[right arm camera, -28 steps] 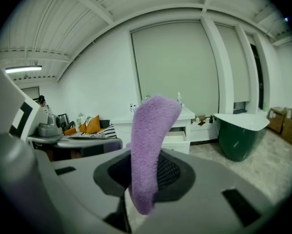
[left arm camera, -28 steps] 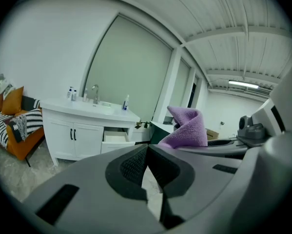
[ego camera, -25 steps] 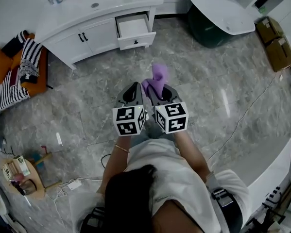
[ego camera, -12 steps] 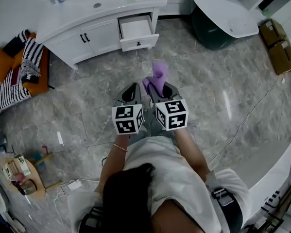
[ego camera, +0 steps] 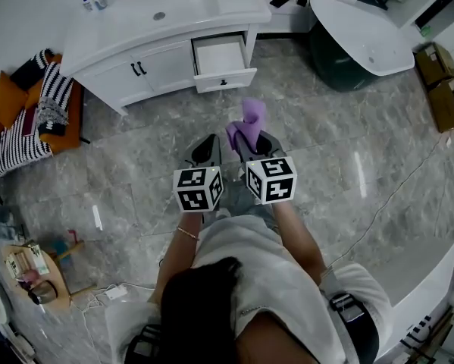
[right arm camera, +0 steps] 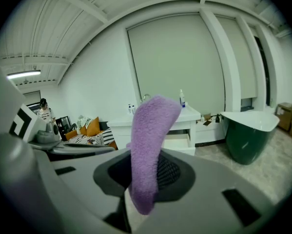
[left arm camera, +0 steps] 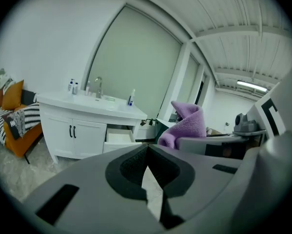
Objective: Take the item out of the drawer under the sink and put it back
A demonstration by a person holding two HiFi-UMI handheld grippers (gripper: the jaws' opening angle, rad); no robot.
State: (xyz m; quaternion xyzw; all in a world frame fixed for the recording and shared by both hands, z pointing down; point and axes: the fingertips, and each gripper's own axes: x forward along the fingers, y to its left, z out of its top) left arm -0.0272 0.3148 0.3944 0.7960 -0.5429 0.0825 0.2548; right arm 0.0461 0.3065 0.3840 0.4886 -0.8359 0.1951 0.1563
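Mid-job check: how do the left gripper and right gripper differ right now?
The left gripper has its fingers closed on each other with nothing between them, while the right gripper has its fingers clamped on the purple towel. The left gripper's own view of the open drawer is clear, while the right gripper's is partly blocked by the upright towel. Both are held side by side, aimed toward that drawer.

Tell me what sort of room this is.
Most likely a bathroom, perhaps a showroom mock-up: a white vanity with a sink, a freestanding bathtub beside it, and a marble-look floor. The sofa at the left is odd for a home bathroom.
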